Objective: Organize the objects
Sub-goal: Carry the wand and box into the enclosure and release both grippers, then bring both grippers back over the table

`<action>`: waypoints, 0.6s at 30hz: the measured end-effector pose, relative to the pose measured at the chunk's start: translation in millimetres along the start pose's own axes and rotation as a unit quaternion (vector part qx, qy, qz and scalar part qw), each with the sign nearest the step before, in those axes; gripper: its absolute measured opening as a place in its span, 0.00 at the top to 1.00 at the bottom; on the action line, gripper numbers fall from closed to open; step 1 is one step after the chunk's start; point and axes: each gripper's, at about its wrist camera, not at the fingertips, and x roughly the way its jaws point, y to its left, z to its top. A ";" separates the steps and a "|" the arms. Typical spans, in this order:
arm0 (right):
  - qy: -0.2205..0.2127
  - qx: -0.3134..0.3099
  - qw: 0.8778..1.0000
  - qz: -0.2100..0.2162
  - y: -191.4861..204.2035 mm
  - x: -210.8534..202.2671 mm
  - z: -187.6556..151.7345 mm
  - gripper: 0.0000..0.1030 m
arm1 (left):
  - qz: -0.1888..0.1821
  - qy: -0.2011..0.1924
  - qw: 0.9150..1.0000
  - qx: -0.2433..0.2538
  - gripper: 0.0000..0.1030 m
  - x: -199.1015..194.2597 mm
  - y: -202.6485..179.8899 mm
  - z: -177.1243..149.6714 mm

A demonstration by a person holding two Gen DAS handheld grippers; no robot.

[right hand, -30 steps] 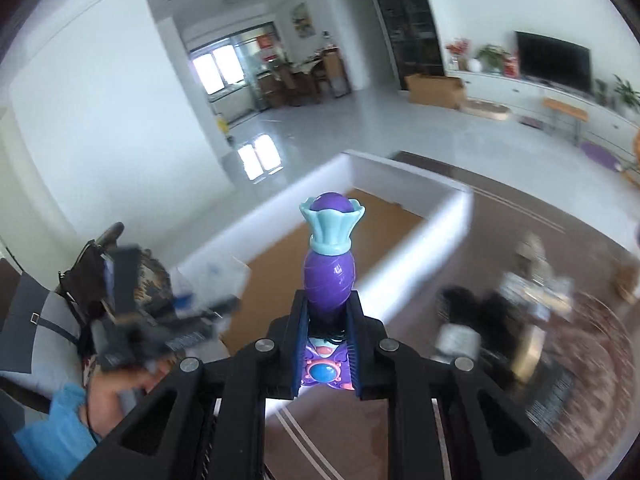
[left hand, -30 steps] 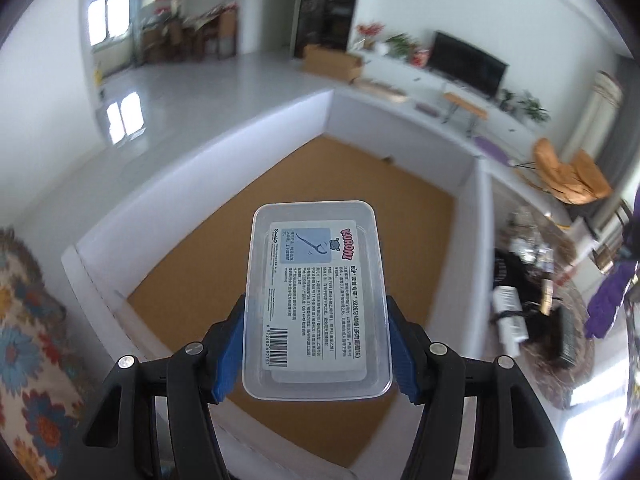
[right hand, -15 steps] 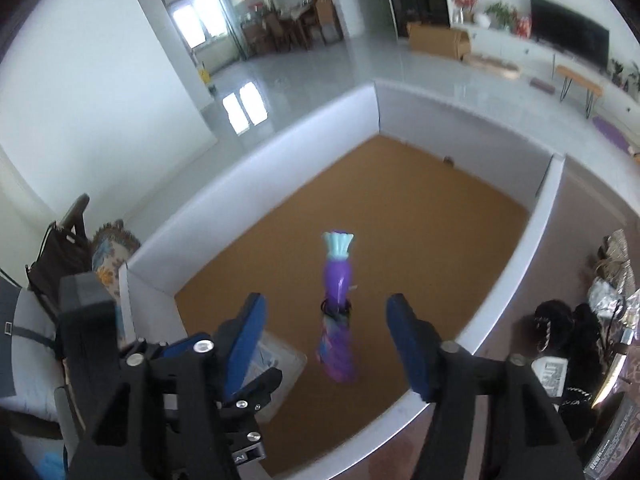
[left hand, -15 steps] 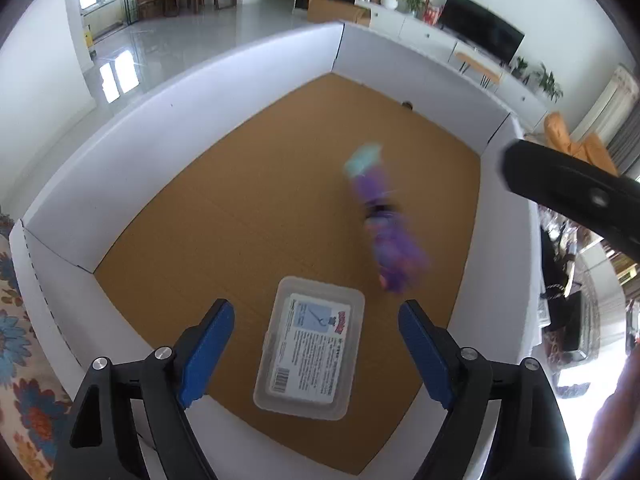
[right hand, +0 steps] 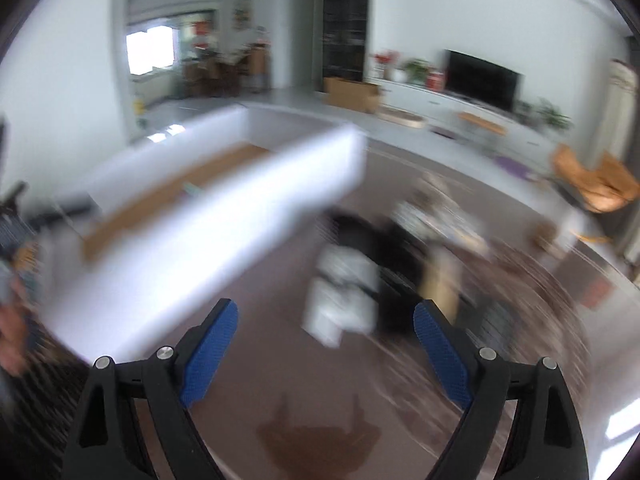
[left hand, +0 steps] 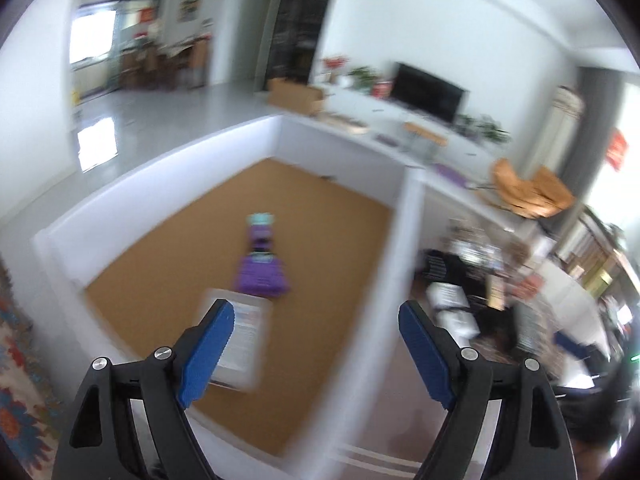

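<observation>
Bare cork floor [left hand: 168, 264] beyond purple toy [left hand: 262, 276], white walls [left hand: 160, 176] around.

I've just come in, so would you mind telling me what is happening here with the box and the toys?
A person is tidying objects into a white-walled box with a brown floor, using a hand-held gripper in each hand. The purple toy and the clear plastic container both lie on the box floor. The left hand-held gripper is open and empty above the box. The right hand-held gripper, whose jaws have just been opening, is also empty and faces a blurred pile of items outside the box.
</observation>
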 end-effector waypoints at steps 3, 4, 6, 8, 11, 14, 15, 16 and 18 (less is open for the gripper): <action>0.017 0.024 0.998 -0.063 -48.1 -8.4 -49.8 0.13 | -0.050 0.001 0.998 0.047 0.18 -7.0 -56.3 -13.1; 0.026 0.034 0.996 -0.077 -64.7 -9.9 -62.6 0.13 | -0.063 0.004 0.996 0.060 0.18 -7.5 -70.5 -17.3; 0.049 0.056 0.992 -0.102 -96.1 -10.5 -85.6 0.13 | -0.092 0.012 0.992 0.090 0.18 -7.5 -102.6 -31.5; 0.061 0.083 0.988 -0.115 -123.1 -14.2 -101.6 0.13 | -0.118 0.026 0.986 0.119 0.18 -2.1 -133.9 -48.9; 0.068 0.112 0.984 -0.123 -146.1 -16.8 -120.0 0.13 | -0.130 0.052 0.979 0.150 0.18 12.0 -166.7 -74.7; 0.076 0.124 0.982 -0.118 -152.3 -10.3 -128.1 0.13 | -0.123 0.088 0.973 0.174 0.18 34.3 -185.7 -100.6; 0.078 0.125 0.982 -0.115 -148.2 -8.1 -130.4 0.13 | -0.117 0.098 0.972 0.180 0.18 42.6 -187.5 -107.1; 0.080 0.126 0.982 -0.112 -149.0 -7.5 -134.7 0.13 | -0.108 0.108 0.970 0.188 0.18 50.7 -188.7 -114.6; 0.085 0.126 0.982 -0.109 -146.0 -3.0 -138.6 0.13 | -0.096 0.118 0.969 0.195 0.18 60.1 -187.5 -121.5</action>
